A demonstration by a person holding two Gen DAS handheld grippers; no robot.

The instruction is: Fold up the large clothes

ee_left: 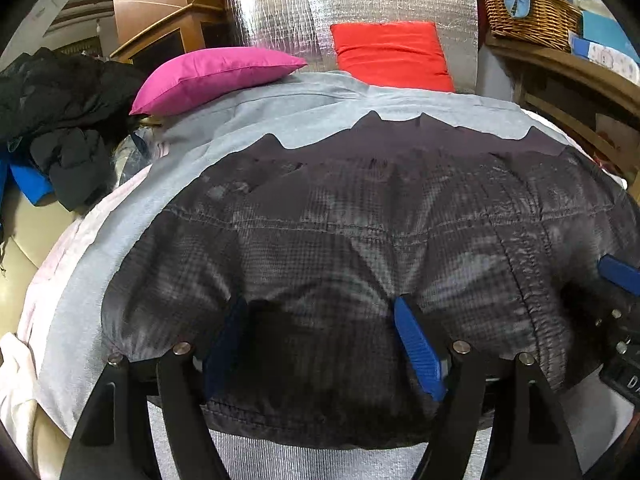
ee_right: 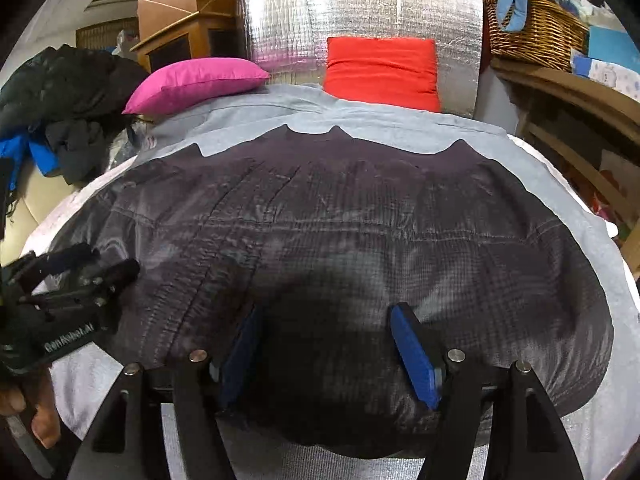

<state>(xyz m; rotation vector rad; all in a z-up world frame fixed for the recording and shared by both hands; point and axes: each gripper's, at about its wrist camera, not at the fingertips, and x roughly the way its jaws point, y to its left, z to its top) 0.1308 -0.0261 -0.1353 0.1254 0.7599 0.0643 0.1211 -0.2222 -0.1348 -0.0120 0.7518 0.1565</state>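
Dark garment (ee_left: 360, 216) flat on grey sheet (ee_left: 440, 108) | both claws apart | pillows, perhaps

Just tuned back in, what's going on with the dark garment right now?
A person holds a set of tongs in each hand above a dark quilted garment spread flat on a grey sheet. The left tongs and right tongs both stand open over the garment's near hem, side by side, with no fabric pinched. A pink cushion and a red cushion sit beyond the garment. No fold shows yet.
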